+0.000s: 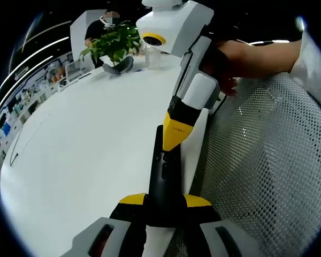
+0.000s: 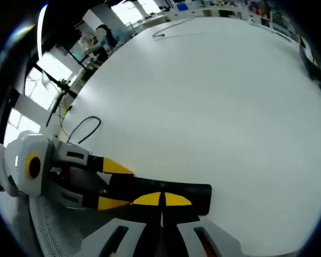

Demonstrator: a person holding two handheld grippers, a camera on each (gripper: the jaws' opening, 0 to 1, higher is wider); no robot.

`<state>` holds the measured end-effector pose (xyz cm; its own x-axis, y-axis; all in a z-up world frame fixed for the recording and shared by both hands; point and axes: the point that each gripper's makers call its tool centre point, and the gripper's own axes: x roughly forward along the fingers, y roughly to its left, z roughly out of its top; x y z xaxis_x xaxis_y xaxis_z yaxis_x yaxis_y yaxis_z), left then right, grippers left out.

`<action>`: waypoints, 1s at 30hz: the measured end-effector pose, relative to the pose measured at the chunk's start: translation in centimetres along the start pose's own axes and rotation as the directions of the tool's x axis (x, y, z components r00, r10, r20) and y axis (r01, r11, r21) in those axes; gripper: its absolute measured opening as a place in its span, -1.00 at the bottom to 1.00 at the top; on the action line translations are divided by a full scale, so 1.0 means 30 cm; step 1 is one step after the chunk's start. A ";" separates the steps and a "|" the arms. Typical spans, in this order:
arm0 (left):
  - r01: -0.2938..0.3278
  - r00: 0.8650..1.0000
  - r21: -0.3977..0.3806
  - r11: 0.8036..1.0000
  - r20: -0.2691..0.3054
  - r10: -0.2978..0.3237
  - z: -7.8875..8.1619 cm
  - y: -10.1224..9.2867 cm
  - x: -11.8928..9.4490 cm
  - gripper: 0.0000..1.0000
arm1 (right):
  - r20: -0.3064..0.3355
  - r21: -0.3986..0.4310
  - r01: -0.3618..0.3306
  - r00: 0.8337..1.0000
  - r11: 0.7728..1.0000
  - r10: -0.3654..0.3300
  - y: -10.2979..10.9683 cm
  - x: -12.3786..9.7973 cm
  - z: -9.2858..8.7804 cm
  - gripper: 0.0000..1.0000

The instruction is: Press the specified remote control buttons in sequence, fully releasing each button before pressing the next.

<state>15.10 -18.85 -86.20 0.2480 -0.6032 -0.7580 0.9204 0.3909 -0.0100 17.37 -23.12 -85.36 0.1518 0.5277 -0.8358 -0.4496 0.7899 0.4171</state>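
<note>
A slim black remote control (image 1: 163, 171) lies lengthwise over the white table's near edge, clamped at its near end between the yellow-tipped jaws of my left gripper (image 1: 165, 201). My right gripper (image 1: 176, 134) comes down from the upper right, jaws together, with its yellow tips resting on the remote's far half. In the right gripper view the remote (image 2: 200, 195) runs across the bottom. There my right gripper (image 2: 161, 199) is shut with its tips on the remote's top face, and my left gripper (image 2: 115, 184) holds the remote from the left.
The white table (image 1: 85, 139) stretches away to the left. A potted green plant (image 1: 115, 45) and a clear glass (image 1: 152, 56) stand at its far end. A grey mesh chair back (image 1: 267, 160) is on the right. A thin black cable (image 2: 83, 128) lies near the table edge.
</note>
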 end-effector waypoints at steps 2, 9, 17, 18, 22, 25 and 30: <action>-0.005 1.000 -0.004 1.000 -0.010 0.005 -0.002 0.000 -0.001 -0.52 | 0.000 -0.019 0.008 1.000 1.000 -0.008 0.003 0.000 -0.002 -1.00; -0.008 0.999 -0.004 1.000 -0.052 0.008 -0.023 0.000 -0.017 -0.52 | -0.002 -0.001 0.007 1.000 1.000 -0.007 0.001 -0.004 -0.003 -1.00; 0.000 0.997 0.005 1.000 -0.073 0.001 -0.027 -0.001 -0.021 -0.52 | -0.018 0.000 0.006 1.000 1.000 -0.006 0.005 -0.006 -0.010 -1.00; 0.000 0.997 0.005 1.000 -0.075 0.000 -0.026 -0.001 -0.021 -0.52 | -0.026 0.011 0.007 1.000 1.000 -0.007 0.002 -0.010 -0.014 -1.00; 0.001 0.997 0.004 1.000 -0.082 -0.001 -0.025 -0.001 -0.022 -0.52 | -0.059 0.064 0.023 0.998 0.998 -0.019 -0.016 -0.022 -0.033 -1.00; 0.001 0.997 0.003 1.000 -0.083 -0.001 -0.025 0.000 -0.021 -0.52 | -0.067 0.088 0.031 0.997 0.996 -0.025 -0.024 -0.027 -0.037 -1.00; -0.002 0.996 0.004 1.000 -0.086 0.003 -0.024 0.000 -0.020 -0.52 | -0.078 0.107 0.038 0.997 0.993 -0.030 -0.030 -0.031 -0.045 -1.00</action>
<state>14.72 -17.99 -86.21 0.2235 -0.5404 -0.8112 0.9209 0.3897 -0.0058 16.43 -24.74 -85.44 0.0962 0.4780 -0.8731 -0.3464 0.8384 0.4208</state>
